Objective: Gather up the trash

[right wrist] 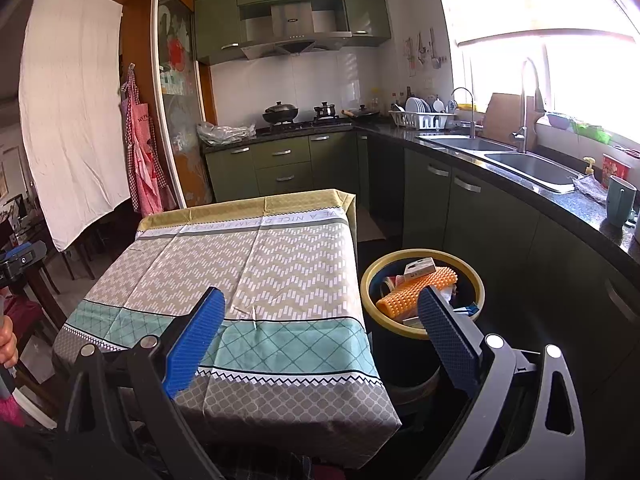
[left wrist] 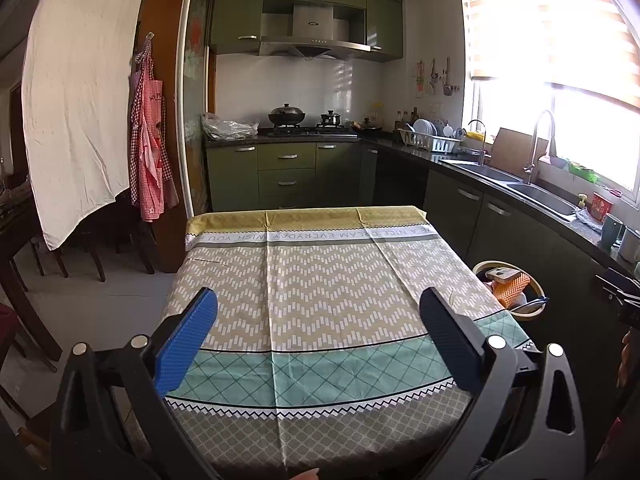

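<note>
A round bin with a yellow rim stands on the floor to the right of the table. Inside it lie an orange bumpy mat, a small white box and other scraps. The same bin shows partly in the left wrist view, beyond the table's right edge. My left gripper hangs open over the patterned tablecloth, holding nothing. My right gripper is open too, above the table's near right corner with its right finger in front of the bin. The tablecloth carries no loose item.
Dark green cabinets and a black counter with a double sink run along the right wall, close behind the bin. A green mug stands on the counter. A stove with pots sits at the back. Chairs and a white sheet are at the left.
</note>
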### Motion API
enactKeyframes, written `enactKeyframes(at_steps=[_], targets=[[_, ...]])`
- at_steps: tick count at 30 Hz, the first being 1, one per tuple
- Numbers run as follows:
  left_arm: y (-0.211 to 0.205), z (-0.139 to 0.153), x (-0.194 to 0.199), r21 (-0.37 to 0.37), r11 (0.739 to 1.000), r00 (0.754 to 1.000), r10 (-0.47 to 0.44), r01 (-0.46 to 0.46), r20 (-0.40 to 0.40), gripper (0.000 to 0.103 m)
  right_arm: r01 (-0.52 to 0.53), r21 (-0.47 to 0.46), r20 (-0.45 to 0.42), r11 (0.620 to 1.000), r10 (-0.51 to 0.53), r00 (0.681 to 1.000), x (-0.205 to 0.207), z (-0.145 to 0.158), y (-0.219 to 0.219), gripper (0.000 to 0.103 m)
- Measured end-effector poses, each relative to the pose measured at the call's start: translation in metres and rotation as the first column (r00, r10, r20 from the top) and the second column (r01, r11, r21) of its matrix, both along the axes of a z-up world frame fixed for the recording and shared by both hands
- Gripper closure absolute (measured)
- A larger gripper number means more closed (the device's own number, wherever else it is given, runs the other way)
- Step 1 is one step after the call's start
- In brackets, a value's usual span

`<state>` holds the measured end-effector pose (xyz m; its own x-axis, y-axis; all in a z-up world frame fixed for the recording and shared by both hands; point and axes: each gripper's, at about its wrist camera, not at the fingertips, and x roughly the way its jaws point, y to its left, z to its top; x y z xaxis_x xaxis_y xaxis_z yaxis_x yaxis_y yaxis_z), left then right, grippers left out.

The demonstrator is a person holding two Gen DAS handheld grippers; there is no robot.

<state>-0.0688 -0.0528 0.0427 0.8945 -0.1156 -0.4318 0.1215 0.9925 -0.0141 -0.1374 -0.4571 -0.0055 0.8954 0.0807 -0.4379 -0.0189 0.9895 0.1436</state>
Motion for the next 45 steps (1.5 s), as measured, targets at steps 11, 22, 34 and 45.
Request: enactKeyframes(at_steps=[11,22,34,45], targets=[[0.0026,-0.0023,0.0008,-0.001,1.000,1.000,0.005,-0.005,-0.006,0.007,-0.011,0.002,-0.010,1.000,0.011,1.000,0.0068,-0.0021,0.0024,0.007],[-0.0018,-0.0044,0.0010,0.013,1.000,1.000,-0.004,0.004,-0.014,0.007,-0.011,0.004,-0.010,1.000,0.011,1.000,0.0077,-0.0029,0.0027,0.007],[-0.0027,-0.0044,0.0015,0.017,1.000,1.000,-0.008,0.008,-0.018,0.007,-0.011,0.008,-0.016,1.000,0.011,1.000,0.0095,-0.0068,0.0038,0.007],[-0.0038,-0.0052,0.0024,0.020,1.000,1.000,-0.009,0.009,-0.022,0.007,-0.011,0.010,-0.017,1.000,0.011,1.000,0.0096,-0.0081,0.0037,0.007]])
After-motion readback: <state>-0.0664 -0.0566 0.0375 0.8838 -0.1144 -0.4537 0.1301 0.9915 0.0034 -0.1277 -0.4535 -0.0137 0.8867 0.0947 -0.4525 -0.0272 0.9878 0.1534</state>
